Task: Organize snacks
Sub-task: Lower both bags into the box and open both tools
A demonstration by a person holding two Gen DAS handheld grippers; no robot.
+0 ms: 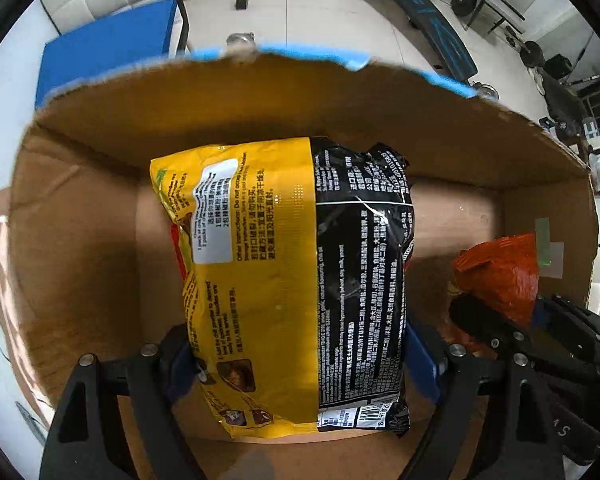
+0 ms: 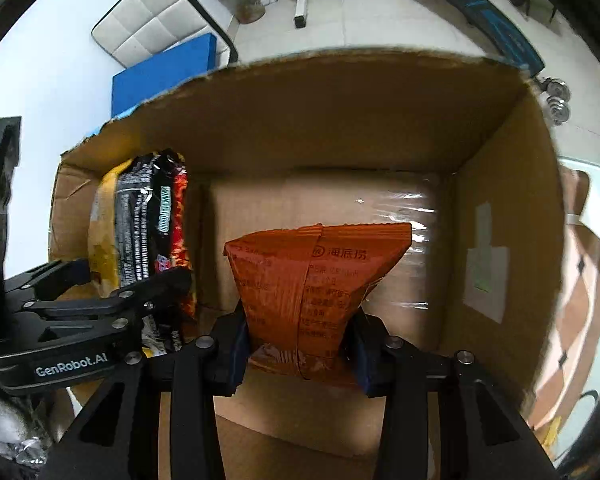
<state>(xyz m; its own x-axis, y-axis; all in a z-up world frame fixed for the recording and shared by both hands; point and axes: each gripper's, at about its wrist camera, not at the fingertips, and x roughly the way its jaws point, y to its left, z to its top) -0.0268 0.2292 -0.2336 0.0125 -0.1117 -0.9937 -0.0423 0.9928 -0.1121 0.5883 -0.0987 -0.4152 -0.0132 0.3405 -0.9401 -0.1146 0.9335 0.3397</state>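
Observation:
My left gripper (image 1: 296, 360) is shut on a yellow and black noodle pack (image 1: 288, 280) and holds it inside an open cardboard box (image 1: 260, 92). My right gripper (image 2: 298, 340) is shut on an orange snack packet (image 2: 312, 284) and holds it inside the same box (image 2: 340, 120), to the right of the noodle pack (image 2: 140, 232). The left gripper (image 2: 112, 292) shows at the left of the right wrist view. The orange packet (image 1: 500, 272) and the right gripper (image 1: 512, 328) show at the right of the left wrist view.
The box's walls stand close on all sides, with bare box floor (image 2: 320, 196) behind the orange packet. A blue mat (image 2: 164, 76) and a white cushion (image 2: 152, 20) lie beyond the box. Exercise gear (image 1: 432, 20) stands on the tiled floor.

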